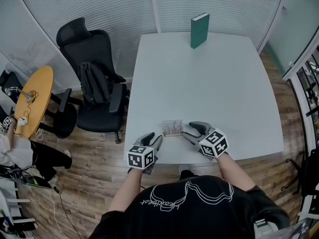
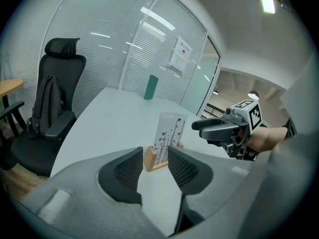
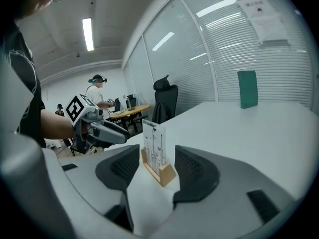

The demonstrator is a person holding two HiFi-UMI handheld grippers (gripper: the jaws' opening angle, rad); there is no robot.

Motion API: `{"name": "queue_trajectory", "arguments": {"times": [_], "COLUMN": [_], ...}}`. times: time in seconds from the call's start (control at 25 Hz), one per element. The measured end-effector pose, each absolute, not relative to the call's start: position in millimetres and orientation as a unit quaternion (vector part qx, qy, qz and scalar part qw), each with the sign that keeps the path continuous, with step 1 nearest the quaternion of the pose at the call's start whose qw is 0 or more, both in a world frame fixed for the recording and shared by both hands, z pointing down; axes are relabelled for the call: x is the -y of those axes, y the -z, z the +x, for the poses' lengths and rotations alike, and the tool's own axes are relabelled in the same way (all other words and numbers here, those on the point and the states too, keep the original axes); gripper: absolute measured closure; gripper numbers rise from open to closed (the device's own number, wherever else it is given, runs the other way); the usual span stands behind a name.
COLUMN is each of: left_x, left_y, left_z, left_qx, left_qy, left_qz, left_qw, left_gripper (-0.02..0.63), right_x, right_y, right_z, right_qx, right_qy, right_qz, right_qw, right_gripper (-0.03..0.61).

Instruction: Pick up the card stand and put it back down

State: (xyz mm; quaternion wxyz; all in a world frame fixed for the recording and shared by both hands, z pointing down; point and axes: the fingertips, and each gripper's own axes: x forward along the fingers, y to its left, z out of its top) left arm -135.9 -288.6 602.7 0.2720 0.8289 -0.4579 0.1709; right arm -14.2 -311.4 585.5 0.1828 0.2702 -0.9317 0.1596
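Stand [image 1: 172, 128] upright on surface [image 1: 199, 83], 6 o'clock edge, apparently set down. Left gripper [image 1: 152, 141] at its 8 o'clock, right gripper [image 1: 192, 131] at 4, jaws wide to leave it free

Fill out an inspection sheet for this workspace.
Surface: white table, carrying two things.
Job's things: card stand upright near the front edge, held by neither gripper.
Clutter: green book standing at the far edge.
Grippers: left gripper and right gripper both open, flanking the stand, pads off it.
Cables: thin cable on the floor at left.
Surroundings: black chair, round table, glass walls with blinds, a person at left.
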Motion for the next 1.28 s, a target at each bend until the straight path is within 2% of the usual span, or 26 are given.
{"name": "queue_trajectory", "arguments": {"times": [0.32,0.4,0.48,0.68,1.28], "left_x": [251,242,233,204,160], "left_y": [-521,-500,-480,-438,-413], "left_z": [-137,-137,-137,-126,-111], "left_qx": [0.475,0.479,0.479,0.453,0.432], "left_qy": [-0.077,-0.043,-0.002,0.038,0.010], "left_qz": [0.844,0.844,0.844,0.865,0.888], "left_qw": [0.236,0.236,0.241,0.213,0.156], "left_gripper": [0.473,0.497,0.530,0.598,0.600], "right_x": [267,254,241,206,162], "right_y": [-502,-484,-469,-434,-417], "right_z": [-6,-5,-6,-16,-37], "right_qx": [0.946,0.948,0.950,0.960,0.966], "right_qy": [-0.142,-0.148,-0.158,-0.169,-0.161], "right_qz": [0.284,0.280,0.268,0.221,0.198], "right_qw": [0.066,0.036,0.008,-0.040,-0.034], "right_gripper": [0.480,0.537,0.569,0.571,0.571]}}
